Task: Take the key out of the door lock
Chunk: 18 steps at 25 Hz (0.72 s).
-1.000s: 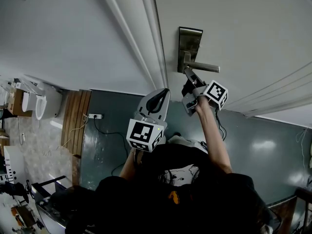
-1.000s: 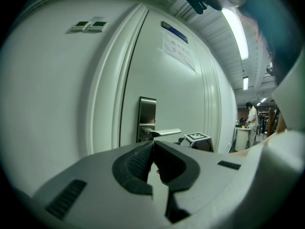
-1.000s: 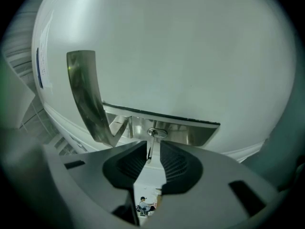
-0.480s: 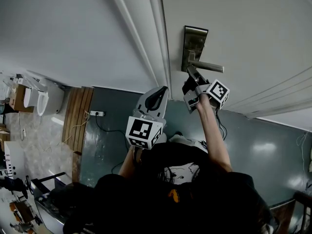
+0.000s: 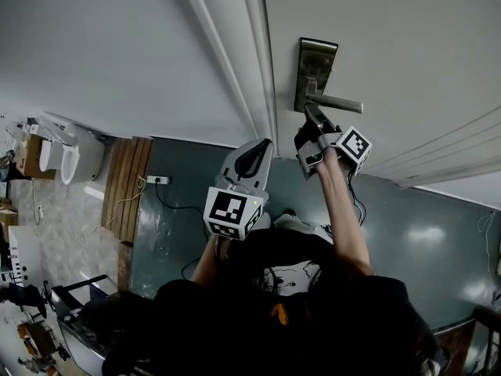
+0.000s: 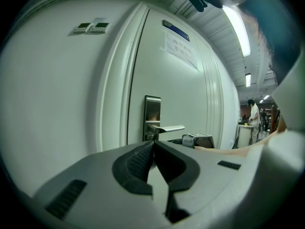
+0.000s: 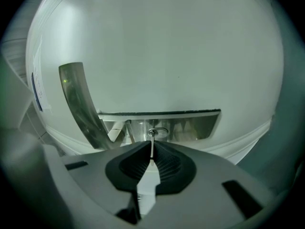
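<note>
A steel lock plate (image 5: 315, 65) with a lever handle (image 5: 342, 104) sits on the white door (image 5: 407, 45). My right gripper (image 5: 311, 112) is held up against the plate just below the lever. In the right gripper view a thin metal key (image 7: 152, 138) sticks out of the keyhole in the lock plate (image 7: 195, 123). My right gripper (image 7: 152, 149) is closing its jaws, and its pads lie against the key's flat sides. My left gripper (image 5: 261, 146) hangs back from the door, left of the lock, shut and holding nothing. From the left gripper view (image 6: 153, 146) the lock plate (image 6: 152, 109) is seen ahead.
The door frame (image 5: 254, 61) runs along the left of the lock, with a white wall (image 5: 117, 53) beyond it. The lever handle (image 7: 78, 104) curves past the left of the right jaws. The floor is dark green (image 5: 423, 233), and a socket with cables (image 5: 154, 186) sits low on the wall.
My right gripper's jaws have closed in around the key at the lock plate. The left gripper has stayed where it was.
</note>
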Available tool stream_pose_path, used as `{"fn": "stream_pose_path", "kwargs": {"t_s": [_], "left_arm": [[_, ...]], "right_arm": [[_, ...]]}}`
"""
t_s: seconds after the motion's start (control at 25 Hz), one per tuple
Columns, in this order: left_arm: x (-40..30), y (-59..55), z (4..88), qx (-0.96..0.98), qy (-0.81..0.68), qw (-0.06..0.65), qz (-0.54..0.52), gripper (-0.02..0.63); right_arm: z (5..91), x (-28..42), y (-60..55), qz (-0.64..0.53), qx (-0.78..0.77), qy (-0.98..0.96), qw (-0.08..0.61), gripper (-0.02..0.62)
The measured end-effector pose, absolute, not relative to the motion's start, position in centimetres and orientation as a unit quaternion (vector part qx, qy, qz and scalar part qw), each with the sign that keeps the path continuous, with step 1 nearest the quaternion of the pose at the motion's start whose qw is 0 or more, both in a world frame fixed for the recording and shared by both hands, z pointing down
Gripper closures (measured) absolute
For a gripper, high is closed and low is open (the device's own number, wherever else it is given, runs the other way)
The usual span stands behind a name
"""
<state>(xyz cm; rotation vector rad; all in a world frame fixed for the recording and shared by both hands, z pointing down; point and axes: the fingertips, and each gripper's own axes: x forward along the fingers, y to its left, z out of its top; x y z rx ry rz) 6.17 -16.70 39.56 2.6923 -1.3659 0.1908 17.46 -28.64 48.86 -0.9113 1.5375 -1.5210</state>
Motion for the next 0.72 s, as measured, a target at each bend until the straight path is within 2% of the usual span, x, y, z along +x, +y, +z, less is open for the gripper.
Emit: {"fn": "stream_pose_path", "kwargs": {"t_s": [0.72], "left_arm": [[7.0, -20.1, 40.0, 0.898, -0.428, 0.071, 0.071, 0.597]], "right_arm": [[49.4, 17.3, -27.8, -0.589, -0.361, 0.628, 0.359, 0.575]]}}
